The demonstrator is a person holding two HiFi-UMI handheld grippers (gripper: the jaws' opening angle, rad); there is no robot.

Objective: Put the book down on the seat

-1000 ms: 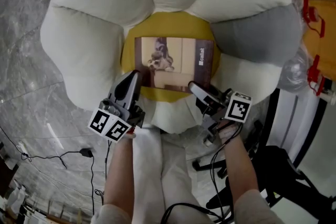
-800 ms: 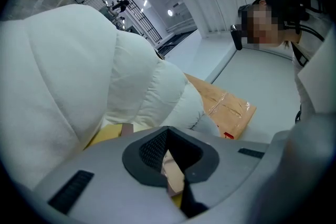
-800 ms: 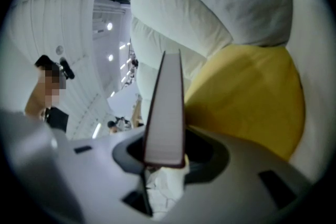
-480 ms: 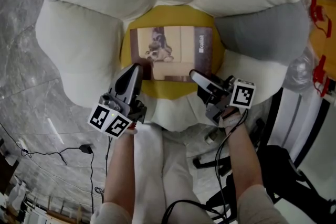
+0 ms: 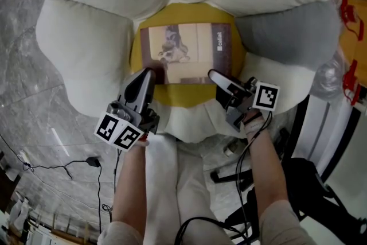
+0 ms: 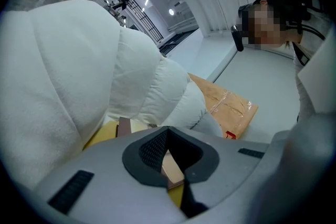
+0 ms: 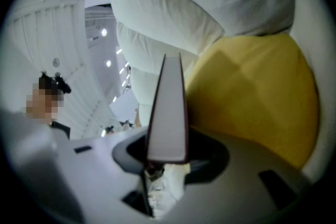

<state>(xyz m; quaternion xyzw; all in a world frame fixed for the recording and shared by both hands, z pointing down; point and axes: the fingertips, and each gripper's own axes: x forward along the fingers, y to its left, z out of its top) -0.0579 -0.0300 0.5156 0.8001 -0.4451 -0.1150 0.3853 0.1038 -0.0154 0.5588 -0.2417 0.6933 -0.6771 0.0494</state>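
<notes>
A brown book (image 5: 186, 53) with a picture on its cover lies flat over the yellow centre (image 5: 184, 96) of a flower-shaped seat. My left gripper (image 5: 148, 74) is shut on its near left corner. My right gripper (image 5: 215, 76) is shut on its near edge towards the right. In the left gripper view the book's thin edge (image 6: 172, 169) shows between the dark pads. The right gripper view shows the book (image 7: 169, 113) edge-on, running away from the jaws beside the yellow cushion (image 7: 252, 97). Whether the book rests on the cushion I cannot tell.
Puffy white petals (image 5: 86, 49) and one grey petal (image 5: 287, 31) ring the yellow centre. The seat stands on a grey marble floor (image 5: 34, 123) with a cable and plug (image 5: 92, 166). A black stand (image 5: 309, 181) is at the right. A taped cardboard box (image 6: 231, 107) lies behind the seat.
Both grippers have carried the book a little farther in over the yellow centre, and the right one has sunk slightly. Neither grip has changed.
</notes>
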